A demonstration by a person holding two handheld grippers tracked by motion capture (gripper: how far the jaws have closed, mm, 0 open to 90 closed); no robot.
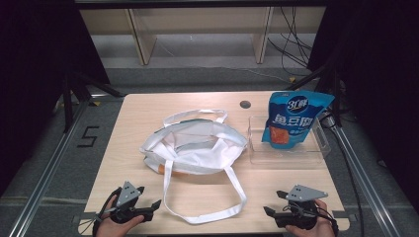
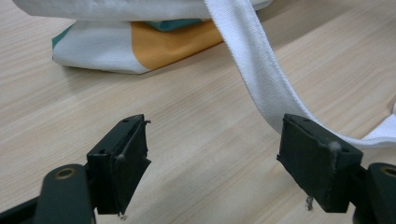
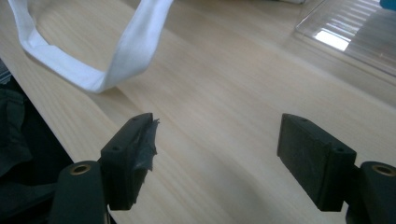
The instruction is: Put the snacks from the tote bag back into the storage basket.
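A white tote bag [image 1: 195,148] with orange and teal patches lies flat at the table's middle. One long handle strap [image 1: 237,195] loops toward the front edge. A blue snack pouch [image 1: 292,118] leans in a clear plastic tray [image 1: 289,155] at the right. My left gripper [image 1: 148,197] rests open near the front left corner, just left of the strap loop. In the left gripper view the gripper [image 2: 215,137] faces the bag [image 2: 107,49], and the strap [image 2: 261,74] passes behind its right jaw. My right gripper [image 1: 274,202] is open at the front right, empty [image 3: 217,133], with the strap [image 3: 130,51] ahead.
The wooden table [image 1: 133,123] has a round cable hole [image 1: 245,104] at the back. The clear tray's corner [image 3: 345,37] shows in the right gripper view. Wooden shelving [image 1: 197,29] and cables stand beyond the table. Metal rails run along both sides.
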